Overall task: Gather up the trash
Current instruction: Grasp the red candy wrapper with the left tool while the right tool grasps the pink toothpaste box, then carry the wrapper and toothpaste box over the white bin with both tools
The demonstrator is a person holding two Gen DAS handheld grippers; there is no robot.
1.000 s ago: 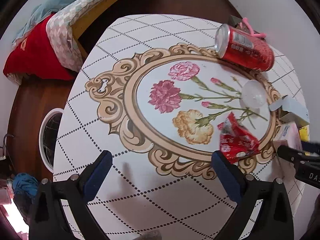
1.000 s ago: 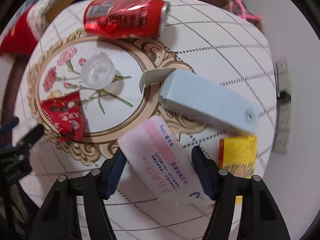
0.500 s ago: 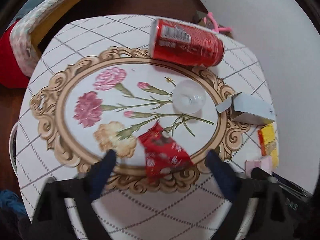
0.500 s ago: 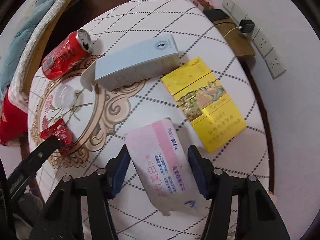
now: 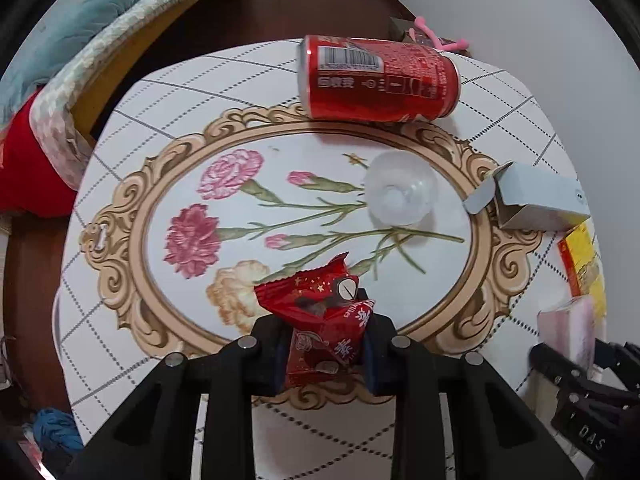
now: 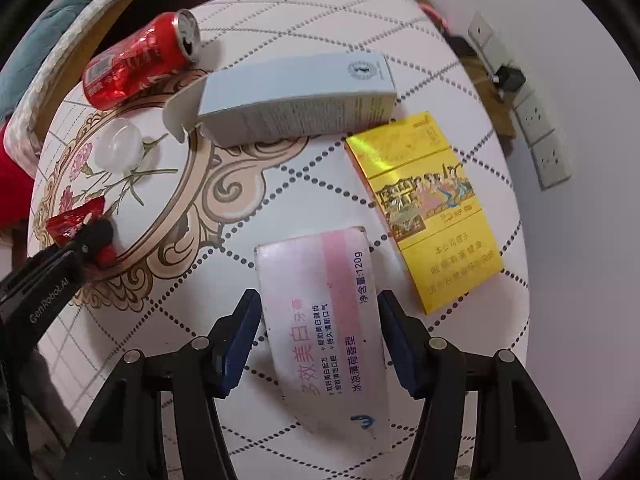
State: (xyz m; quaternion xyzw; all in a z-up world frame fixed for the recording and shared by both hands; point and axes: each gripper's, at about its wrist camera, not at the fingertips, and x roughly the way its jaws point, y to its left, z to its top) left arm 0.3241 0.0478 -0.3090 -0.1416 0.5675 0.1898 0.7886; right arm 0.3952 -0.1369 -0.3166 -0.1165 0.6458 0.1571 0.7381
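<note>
My left gripper (image 5: 326, 354) pinches the crinkled red foil snack wrapper (image 5: 320, 320) low on the round floral tabletop (image 5: 160, 360); thin foil could slip free as I lift. My right gripper (image 6: 318, 334) straddles the pink-and-white toothpaste box (image 6: 320, 312), wide apart, and might nudge the yellow cigarette pack (image 6: 428, 208) beside it.

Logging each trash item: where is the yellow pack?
The yellow pack lies flat near the table's right edge in the right wrist view, beside the pink-and-white box, below the grey carton.
</note>
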